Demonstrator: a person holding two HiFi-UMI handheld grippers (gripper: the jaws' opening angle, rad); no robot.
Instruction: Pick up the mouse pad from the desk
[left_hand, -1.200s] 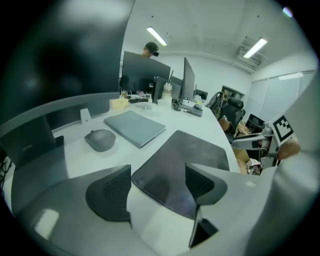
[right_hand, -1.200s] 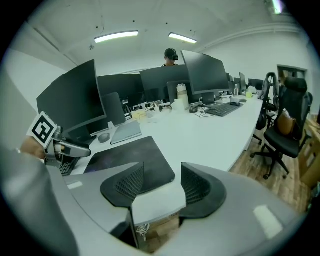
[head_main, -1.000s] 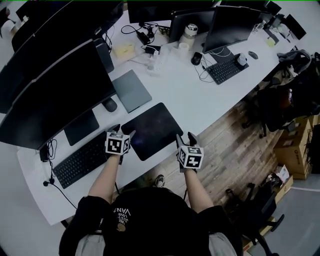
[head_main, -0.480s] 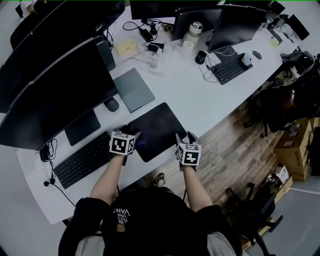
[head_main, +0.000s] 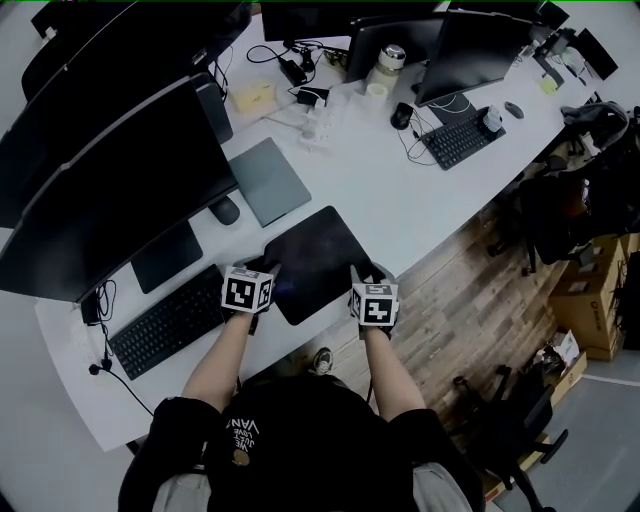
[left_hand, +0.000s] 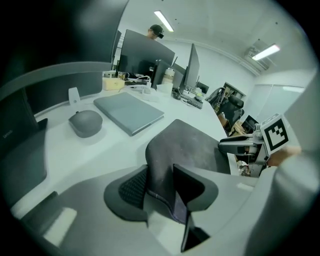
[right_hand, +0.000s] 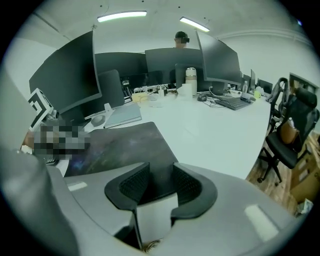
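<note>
The mouse pad (head_main: 312, 262) lies on the desk (head_main: 400, 190) at its near edge, just right of the keyboard (head_main: 170, 322). Behind the pad lie the mouse (head_main: 224, 210) and, just right of that, the closed laptop (head_main: 272, 180). The monitor (head_main: 110, 190) stands behind the keyboard, left of the mouse.

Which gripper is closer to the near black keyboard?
Left. The left gripper, jaws closing on the mouse pad's raised corner, is beside the keyboard; the right gripper, jaws closing around the pad's other near corner, sits across the pad from it.
</note>
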